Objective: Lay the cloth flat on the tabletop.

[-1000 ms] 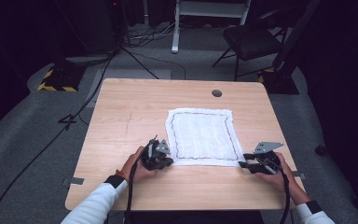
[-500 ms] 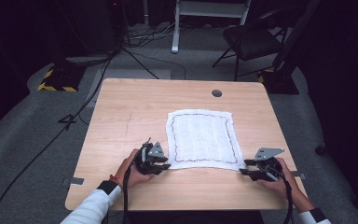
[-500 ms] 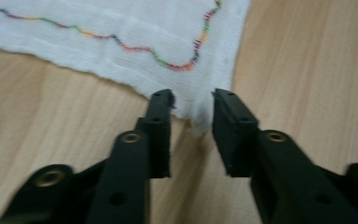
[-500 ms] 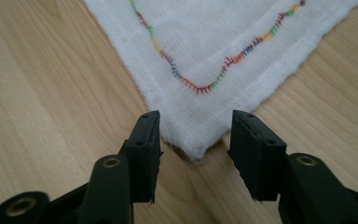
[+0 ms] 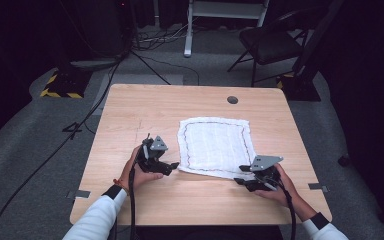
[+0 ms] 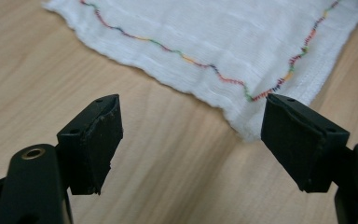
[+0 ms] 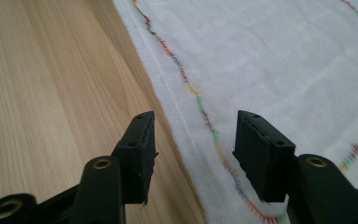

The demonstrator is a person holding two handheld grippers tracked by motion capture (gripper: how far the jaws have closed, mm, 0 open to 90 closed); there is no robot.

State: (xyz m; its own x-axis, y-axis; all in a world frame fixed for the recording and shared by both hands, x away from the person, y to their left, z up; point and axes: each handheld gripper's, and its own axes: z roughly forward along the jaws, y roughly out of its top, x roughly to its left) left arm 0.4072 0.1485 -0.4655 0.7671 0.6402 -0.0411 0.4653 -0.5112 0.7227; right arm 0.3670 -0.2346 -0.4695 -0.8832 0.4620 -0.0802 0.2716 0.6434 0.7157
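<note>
Hiding cloth corner (right claw pad).

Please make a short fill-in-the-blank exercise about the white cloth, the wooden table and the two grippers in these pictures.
1. The white cloth with multicoloured stitching lies spread flat on the wooden ____.
2. The left gripper has its jaws ____, with nothing between them.
3. The right gripper points at the cloth's ____.
4. Behind the table stands a black ____.

Missing words: table; open; edge; chair

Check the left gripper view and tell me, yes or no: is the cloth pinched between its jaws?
No. The left gripper has its jaws wide apart over bare table, with the white cloth's corner lying free beyond them.
</note>
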